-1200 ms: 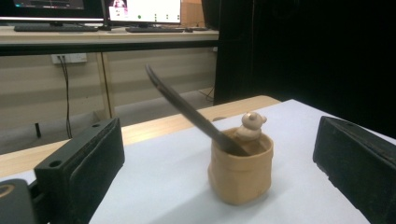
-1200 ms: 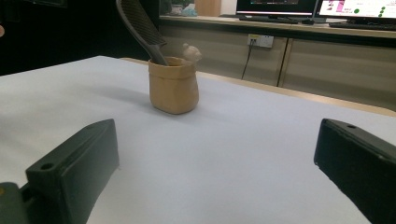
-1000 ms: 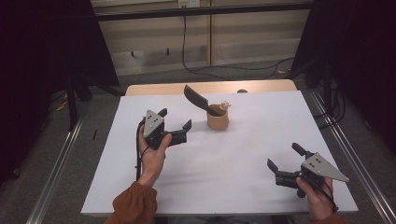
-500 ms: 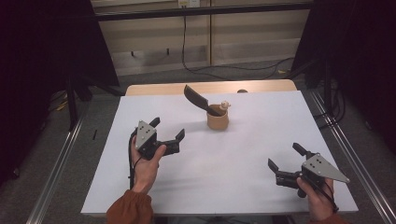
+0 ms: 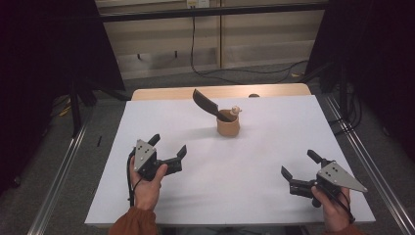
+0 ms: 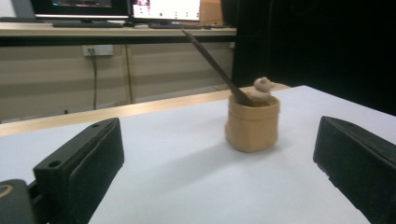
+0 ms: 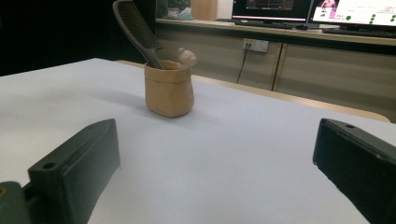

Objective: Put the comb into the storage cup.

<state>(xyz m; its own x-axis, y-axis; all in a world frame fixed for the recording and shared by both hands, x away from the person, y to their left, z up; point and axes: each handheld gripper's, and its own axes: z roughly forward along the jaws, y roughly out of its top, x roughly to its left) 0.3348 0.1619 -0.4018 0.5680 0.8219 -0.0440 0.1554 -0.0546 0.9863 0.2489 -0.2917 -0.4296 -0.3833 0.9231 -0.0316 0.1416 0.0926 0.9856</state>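
Observation:
A small tan pot (image 5: 228, 127) stands toward the back middle of the white table (image 5: 215, 196). A dark comb-like tool (image 5: 207, 104) leans out of it to the left, and a small pale figure (image 5: 236, 110) sits at its rim. My left gripper (image 5: 169, 149) is held open at the front left, well short of the pot (image 6: 252, 123), with nothing between its jaws. My right gripper (image 5: 298, 164) rests open at the front right, also apart from the pot (image 7: 169, 89) and the tool (image 7: 136, 31).
A wooden strip (image 5: 161, 94) borders the table's far edge. Metal rails (image 5: 61, 171) run along both sides. A cable (image 5: 195, 54) hangs on the back wall, and monitors (image 7: 355, 11) stand on a far desk.
My left gripper has drawn back from near the pot toward the front left of the table. The right gripper and the pot have stayed put.

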